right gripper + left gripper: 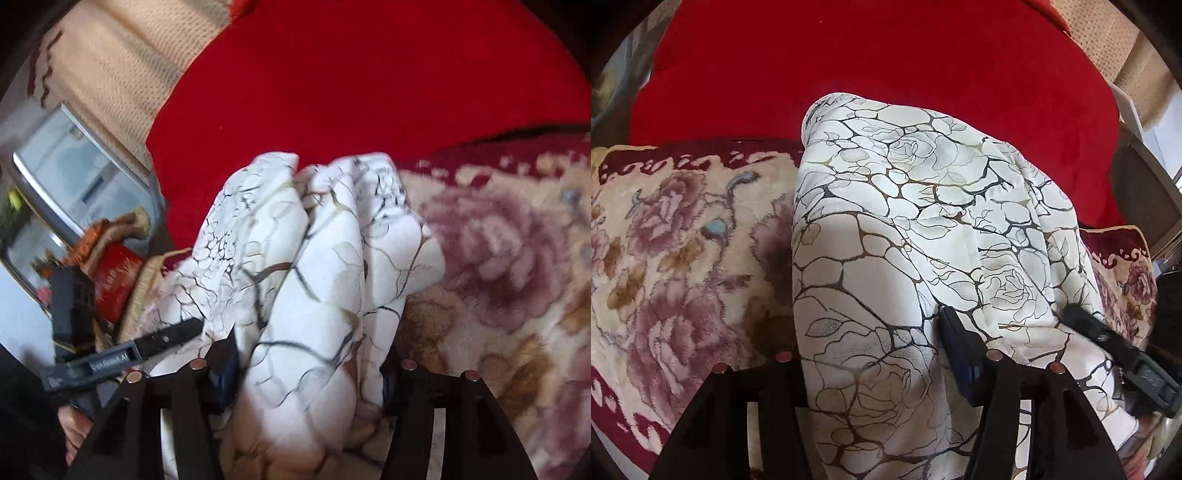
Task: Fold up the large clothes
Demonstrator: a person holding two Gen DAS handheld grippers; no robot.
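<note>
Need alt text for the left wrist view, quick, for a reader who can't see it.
A white garment with a dark crackle-and-rose print drapes between the left gripper fingers, over a floral blanket and a red cloth. The right gripper enters at lower right.

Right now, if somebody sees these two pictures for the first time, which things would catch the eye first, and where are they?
First comes the white garment with black and gold rose print, bunched in the middle and running into both the left gripper and the right gripper. Behind it spreads the bright red blanket, filling the upper part of each view. Beneath the garment lies a cream plush blanket with mauve flowers.
</note>
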